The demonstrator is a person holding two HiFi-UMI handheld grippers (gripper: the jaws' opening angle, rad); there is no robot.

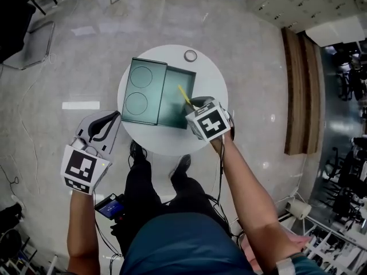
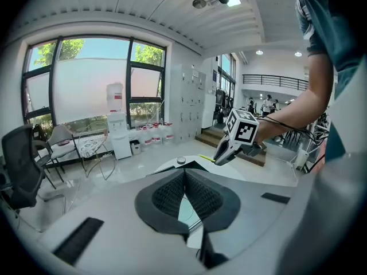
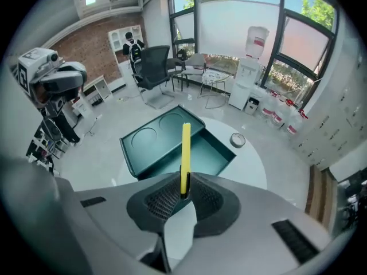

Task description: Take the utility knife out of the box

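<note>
My right gripper (image 1: 193,104) hangs over the right part of the open green box (image 1: 178,99), shut on the yellow utility knife (image 1: 184,93). In the right gripper view the knife (image 3: 185,150) sticks straight out from between the pads (image 3: 198,195), lifted above the box's tray (image 3: 200,153). The box's lid (image 1: 142,90), with two round recesses, lies flat to the left of the tray. My left gripper (image 1: 113,118) is off the table's near-left edge, shut with nothing in it; its pads (image 2: 172,193) meet at the tips. From there I see the right gripper (image 2: 225,153) holding the knife (image 2: 209,160).
The box sits on a small round white table (image 1: 212,79). A tape roll (image 1: 190,55) lies at the table's far edge. My legs and shoes (image 1: 182,166) are at the near edge. A wooden step (image 1: 298,90) runs along the right; office chairs (image 3: 152,67) stand beyond.
</note>
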